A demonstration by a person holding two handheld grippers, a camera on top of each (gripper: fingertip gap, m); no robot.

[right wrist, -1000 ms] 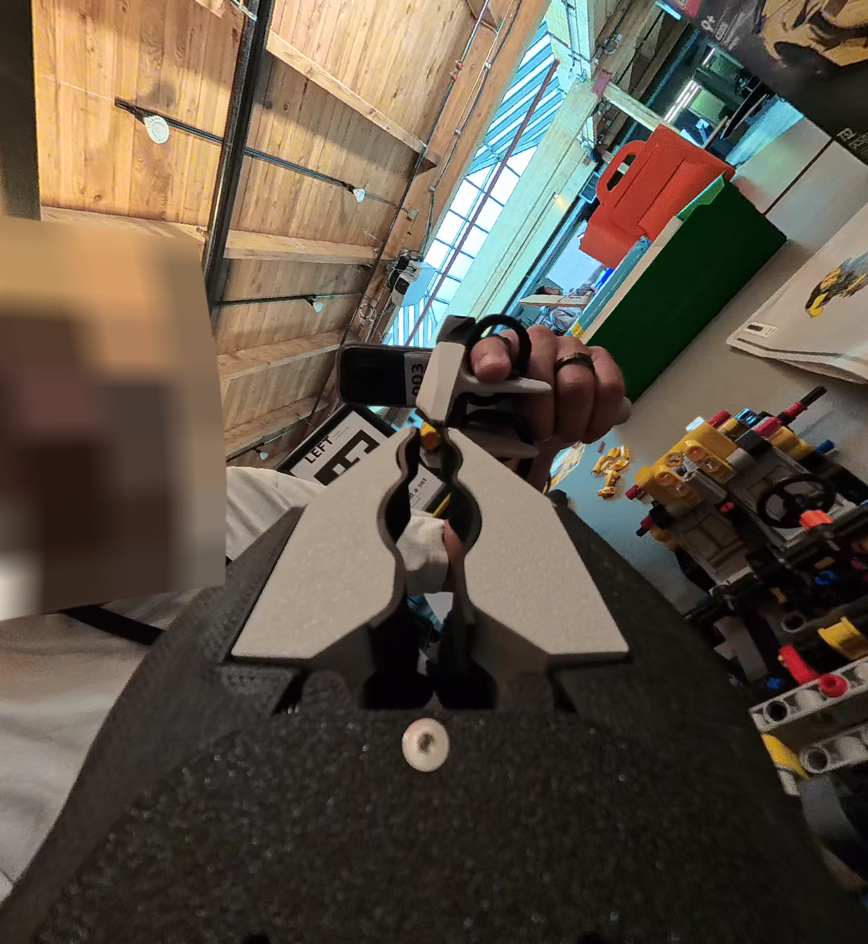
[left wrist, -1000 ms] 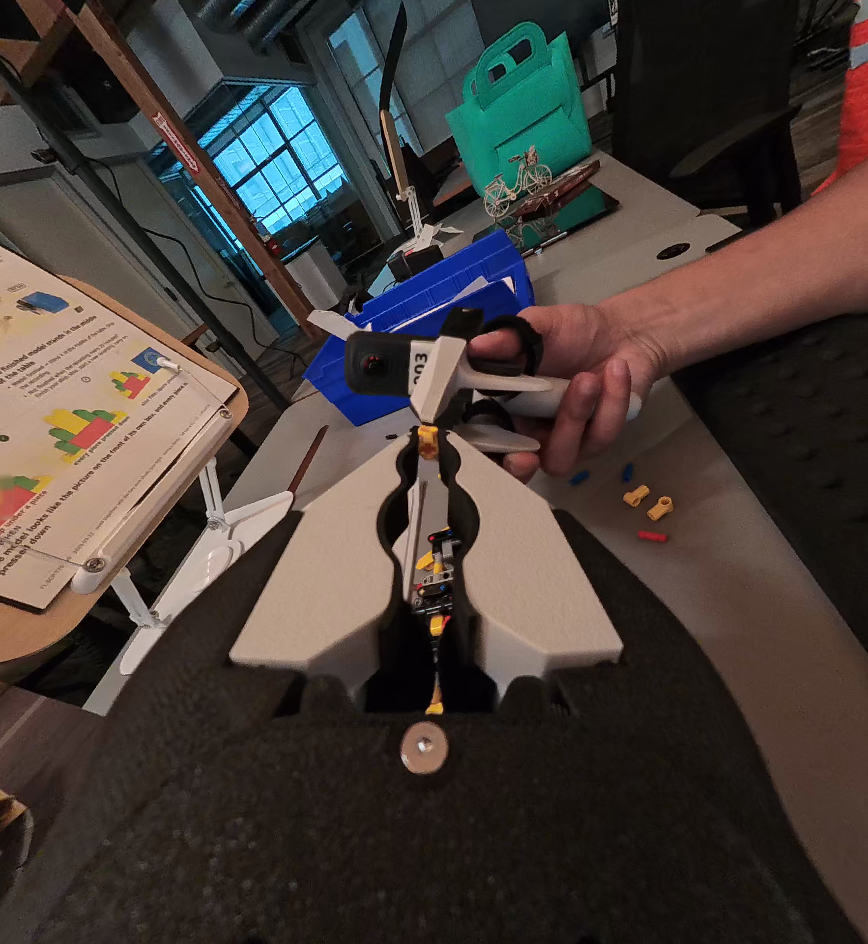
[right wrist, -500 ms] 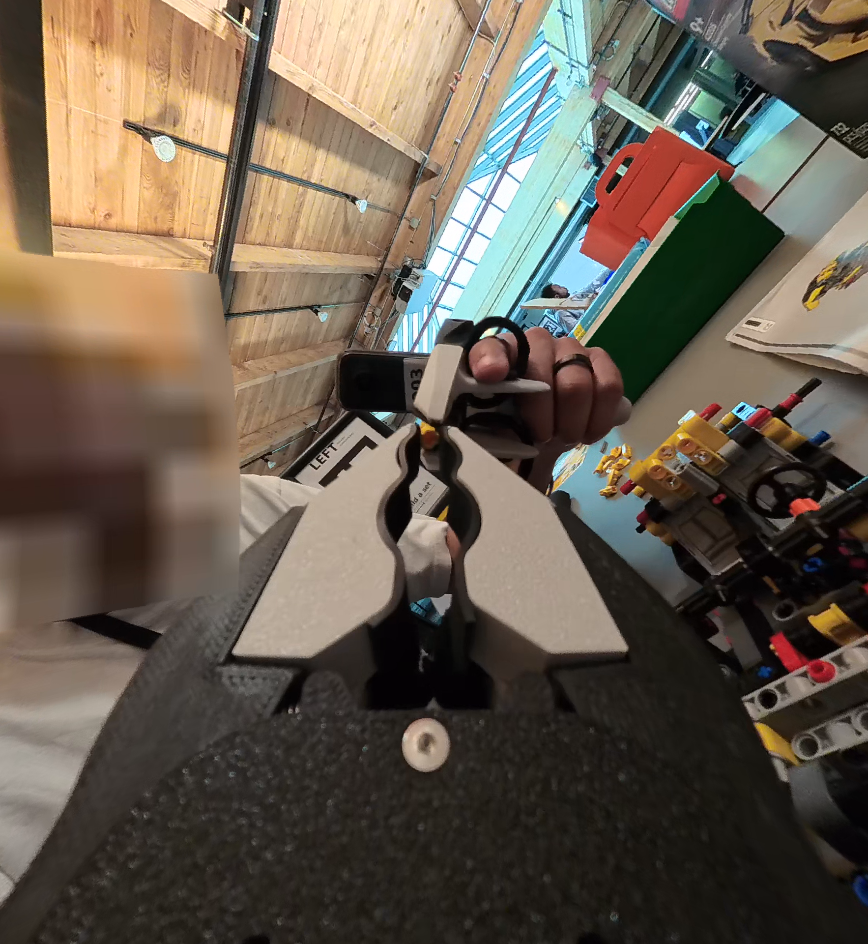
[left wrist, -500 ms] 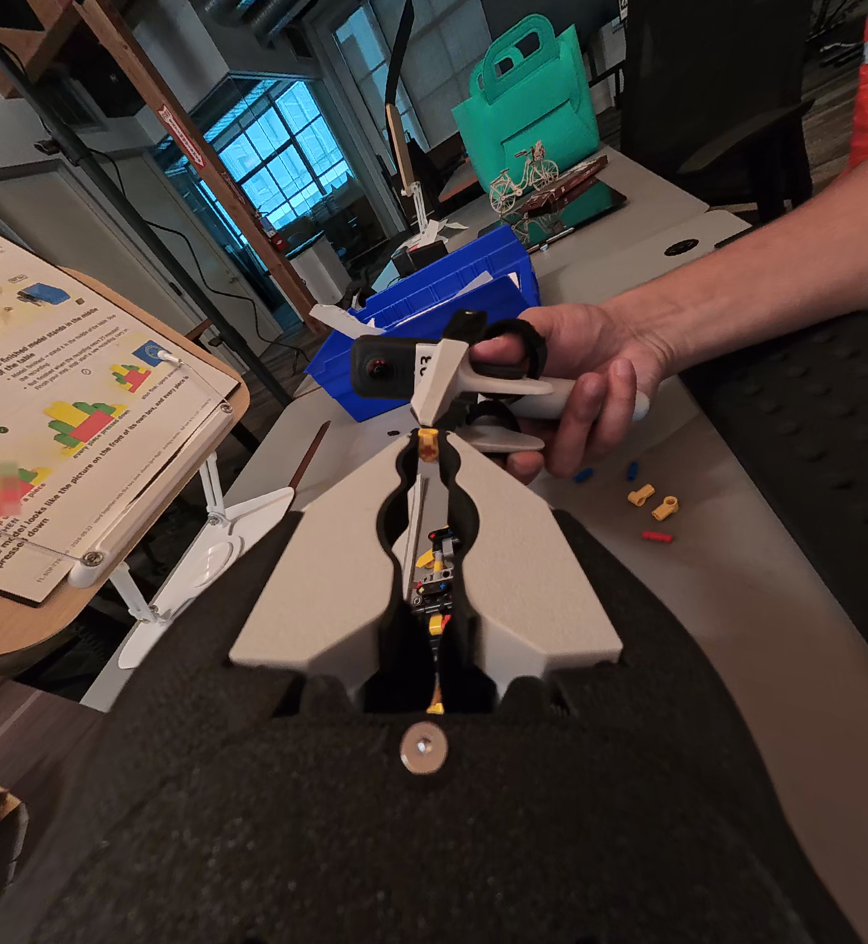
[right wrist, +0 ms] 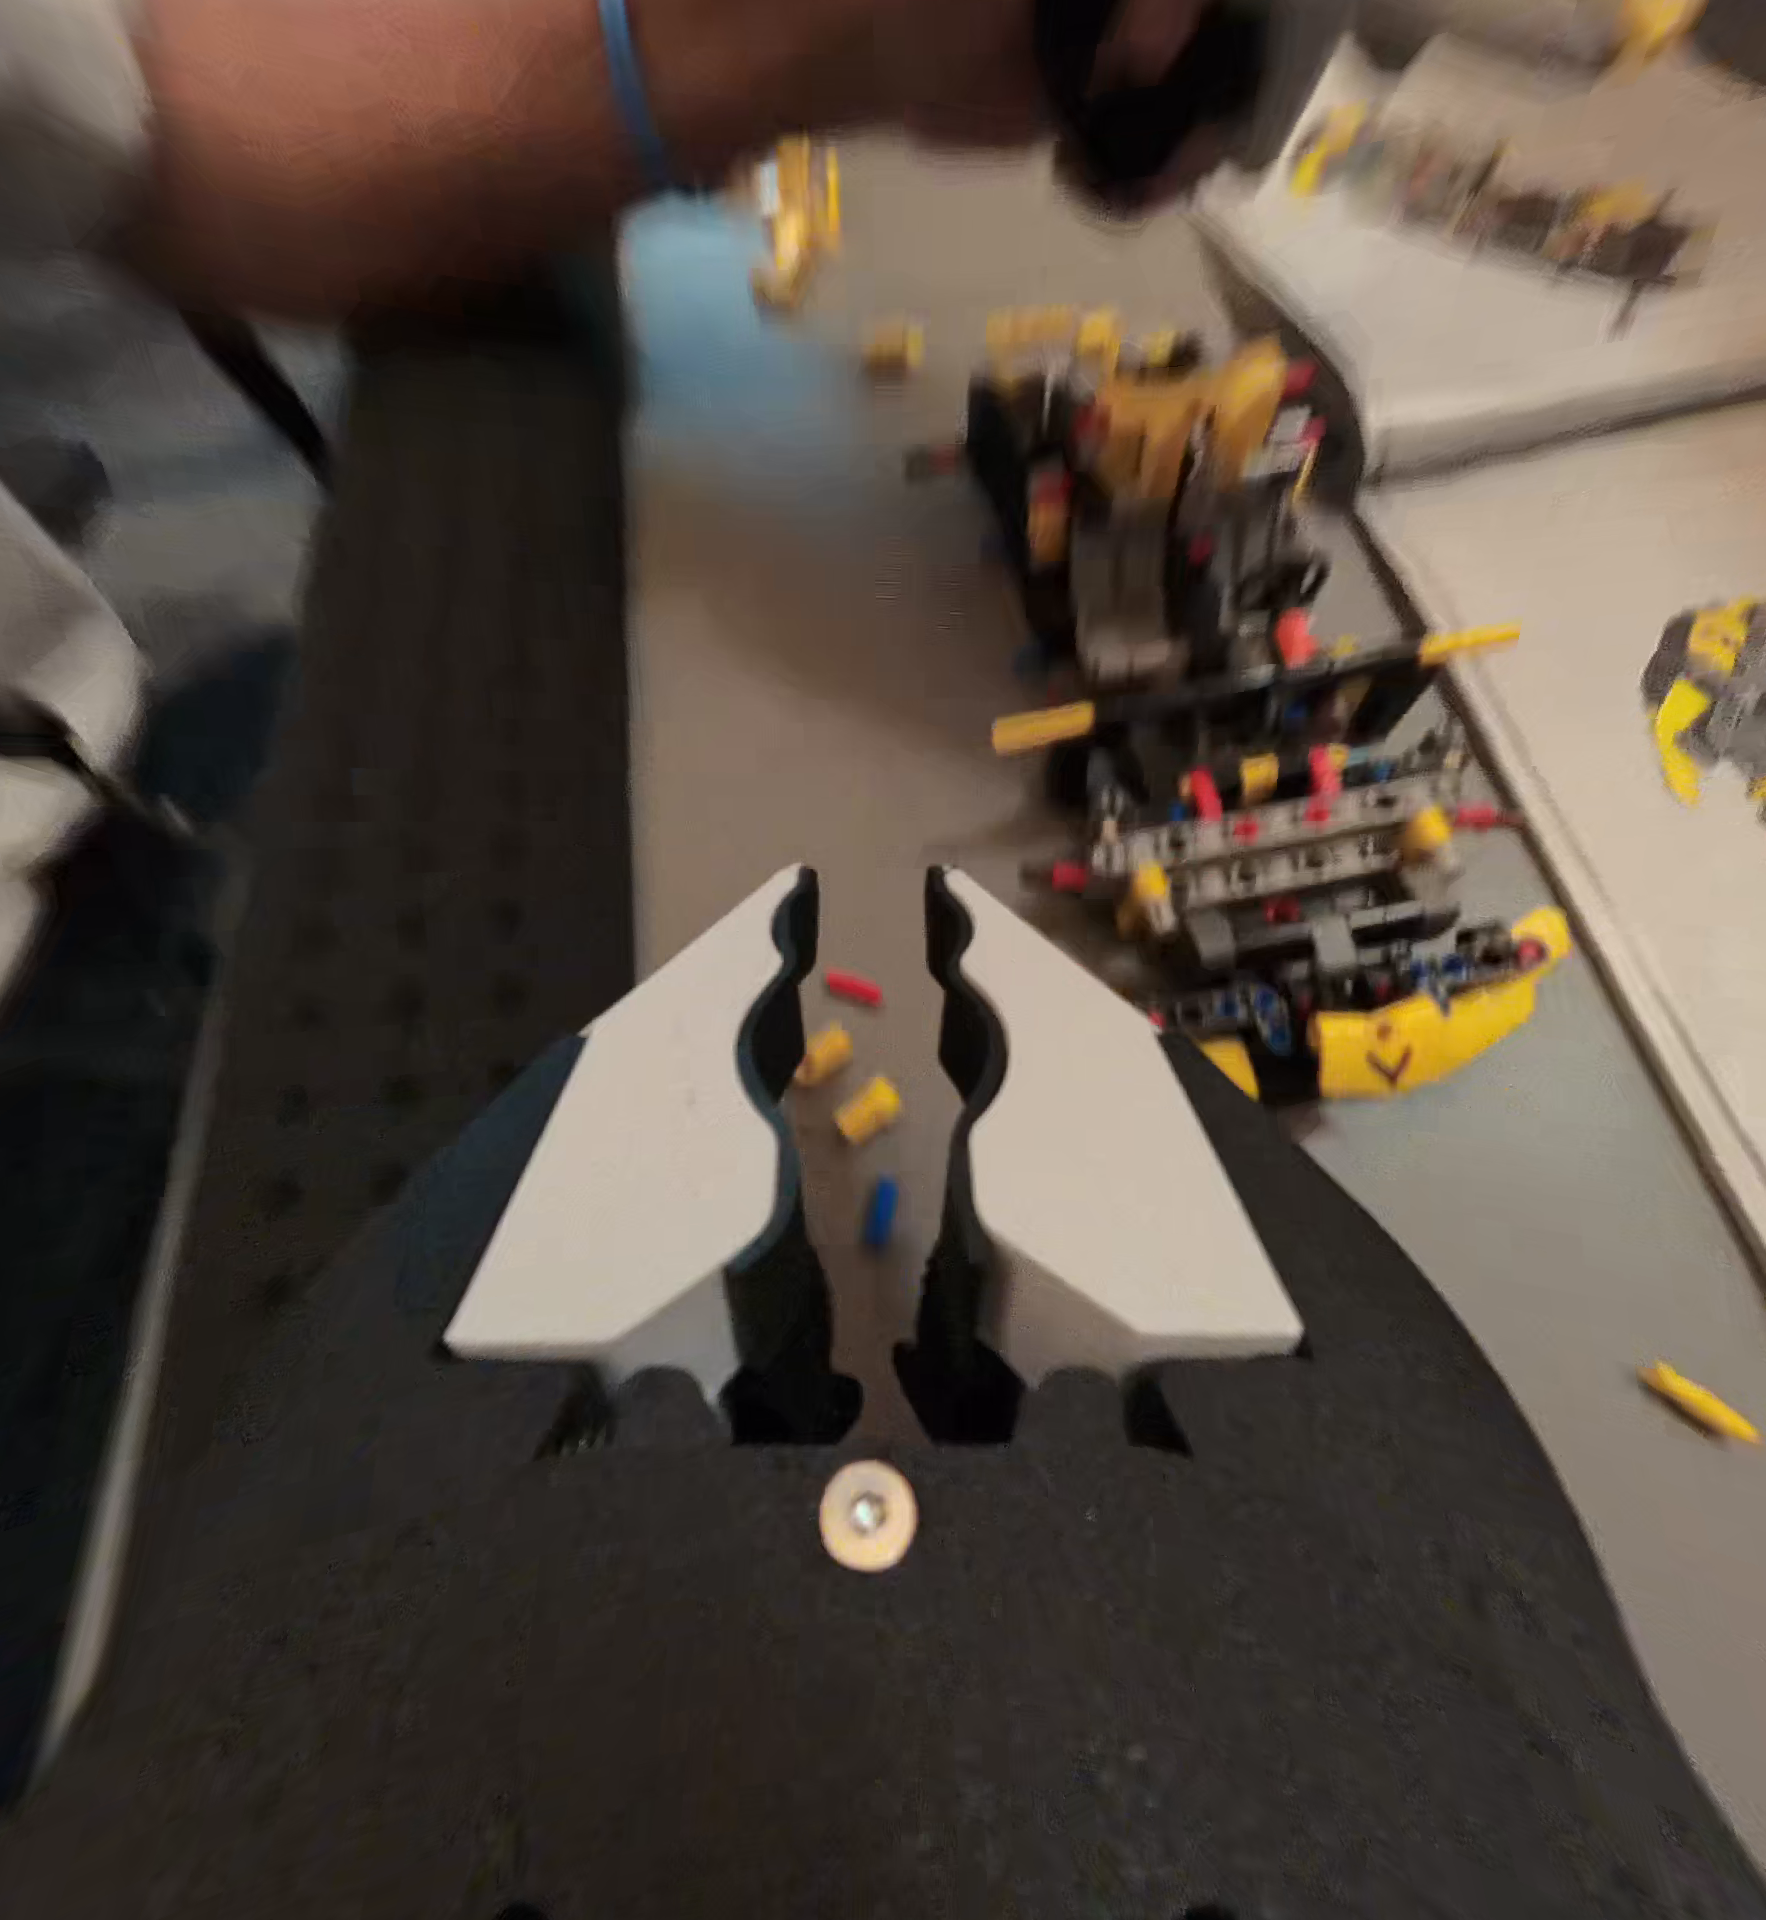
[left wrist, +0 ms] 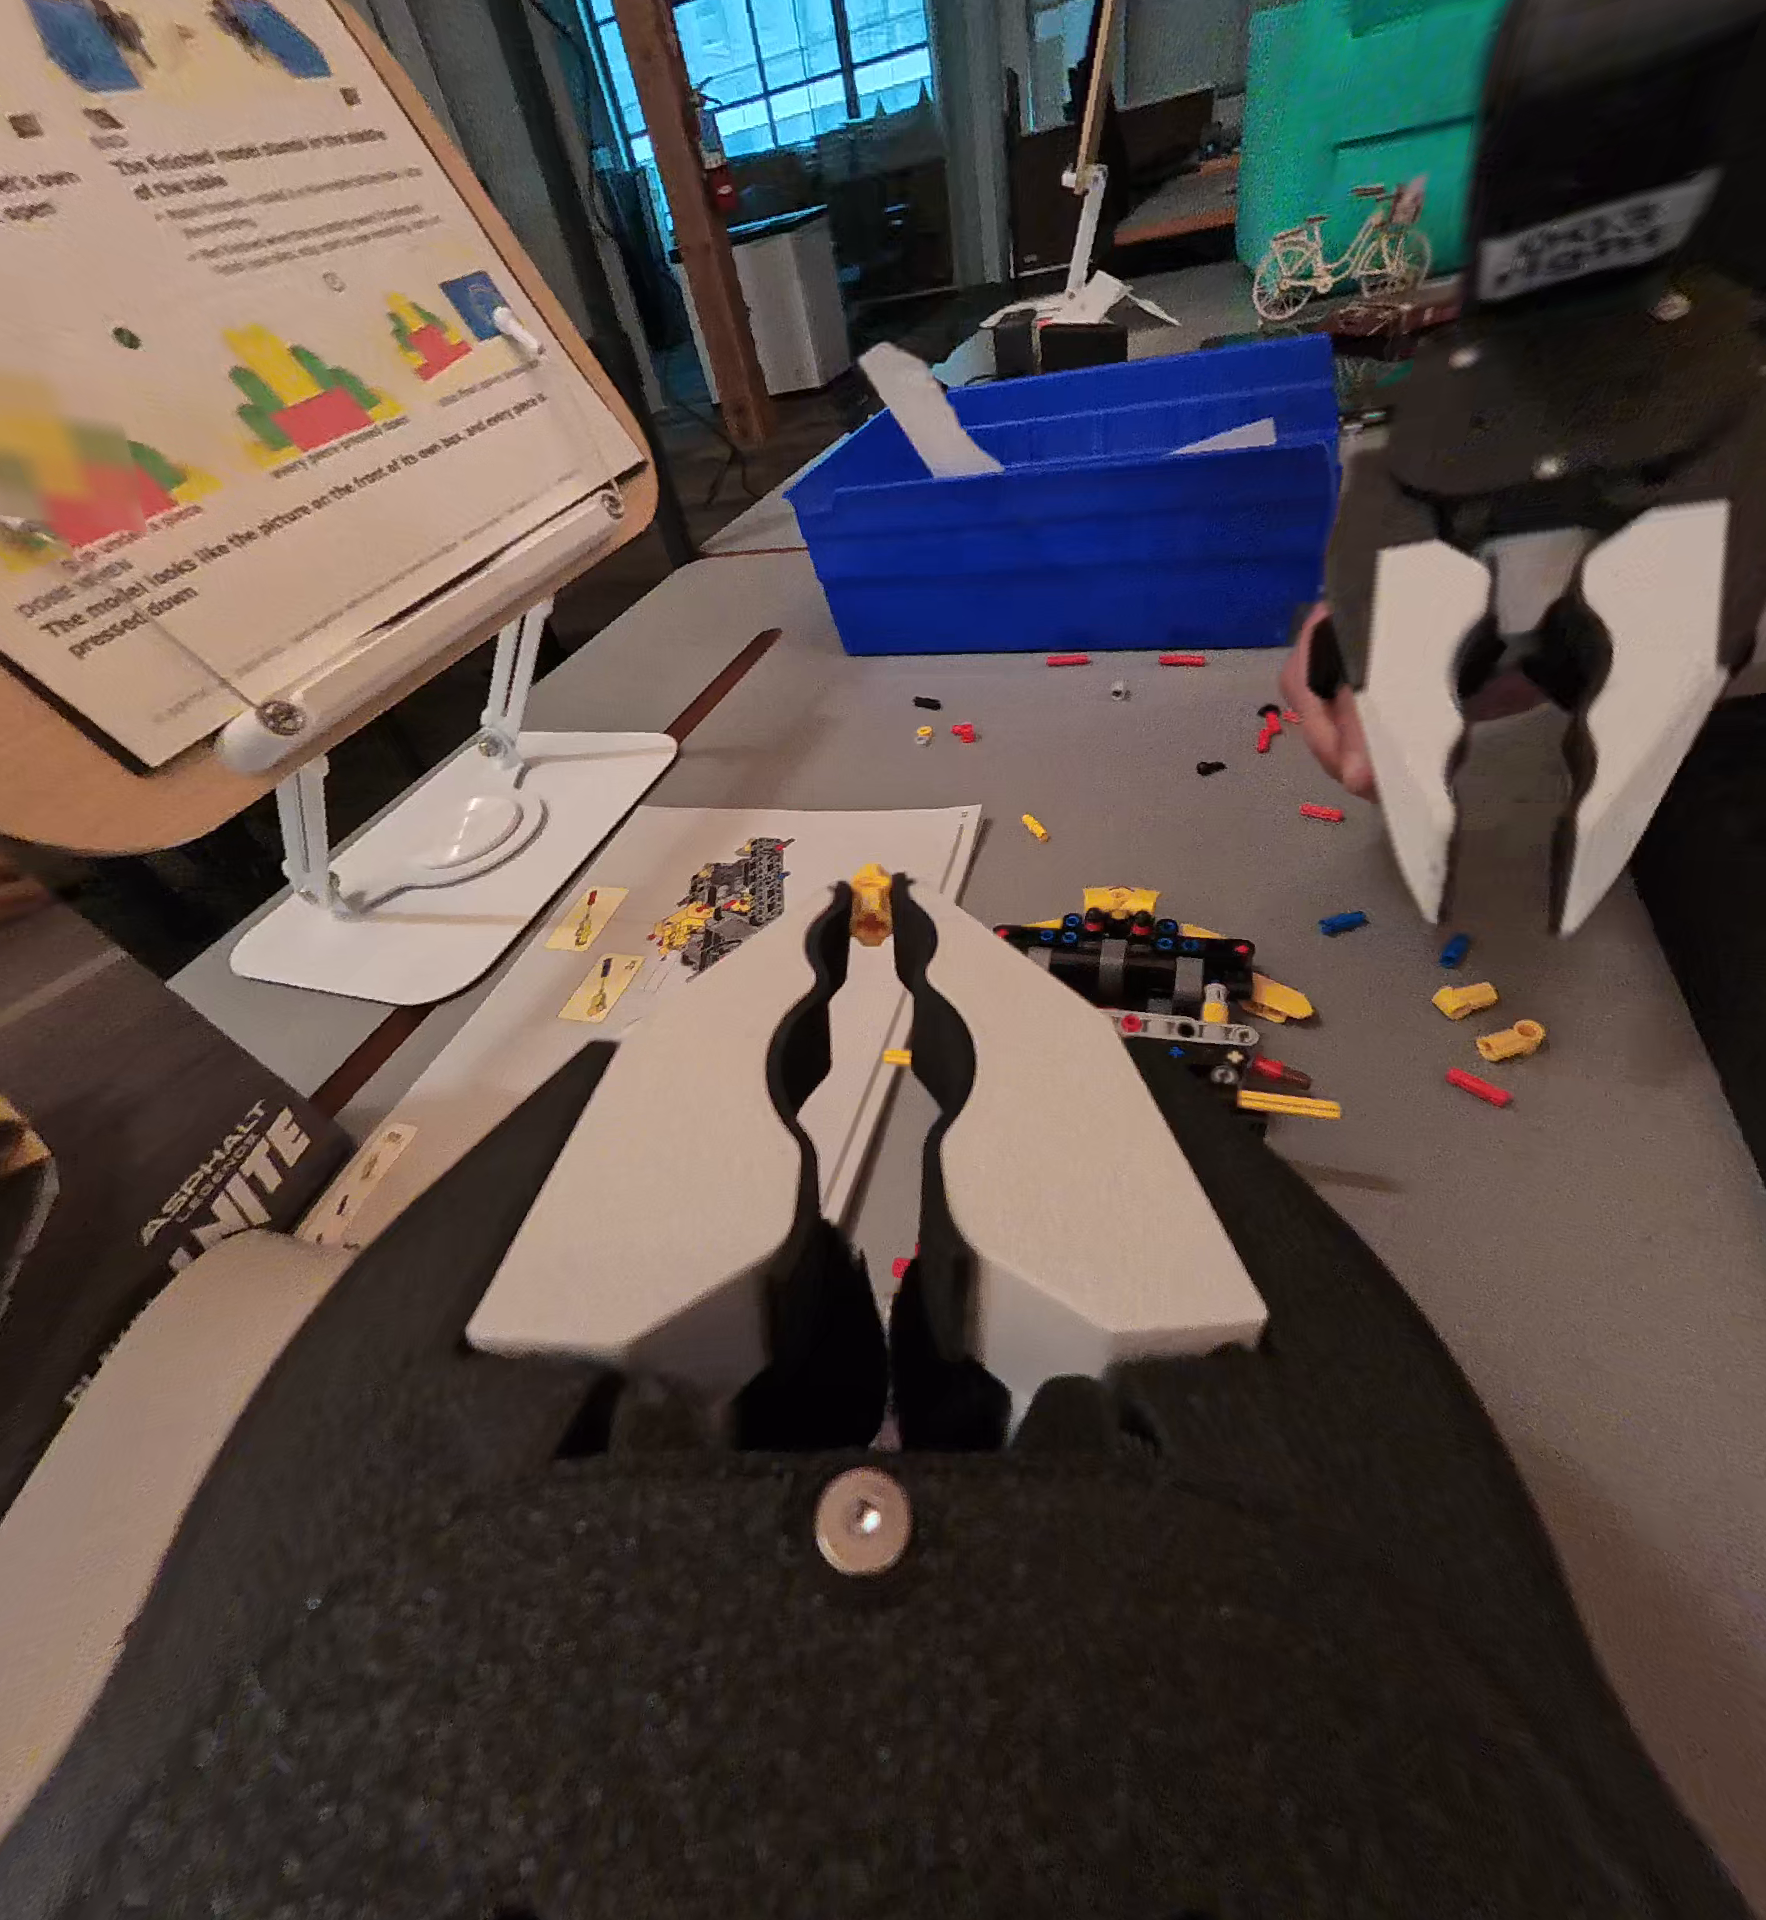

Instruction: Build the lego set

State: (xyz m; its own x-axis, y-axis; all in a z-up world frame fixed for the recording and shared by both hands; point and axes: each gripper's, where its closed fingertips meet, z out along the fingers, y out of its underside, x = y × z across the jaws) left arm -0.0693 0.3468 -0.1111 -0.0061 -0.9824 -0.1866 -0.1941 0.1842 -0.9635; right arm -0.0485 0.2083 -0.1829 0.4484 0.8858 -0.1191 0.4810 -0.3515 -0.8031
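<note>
My left gripper is shut on a small yellow Lego piece at its fingertips, held above the open instruction booklet. The partly built black and yellow Lego model lies just right of it. My right gripper hangs open and empty at the right, fingers pointing down at the table. In the blurred right wrist view, the right gripper is open over loose pieces: a red pin, two yellow connectors and a blue pin. The model lies to its right.
A blue bin stands at the back. An instruction board on a white stand is at the left. Loose red, black, yellow and blue pins are scattered over the grey table. A black mat and a person's arm lie left. Some 15 cm of space lies between my two pairs of fingers. The red pin is about 6 cm from my right fingertips and 20 cm from my left. Look for it in the left wrist view too.
The two grippers were raised tip to tip at the yellow piece. They have parted and swung down toward the table. The right gripper has opened; the left still holds the yellow piece.
</note>
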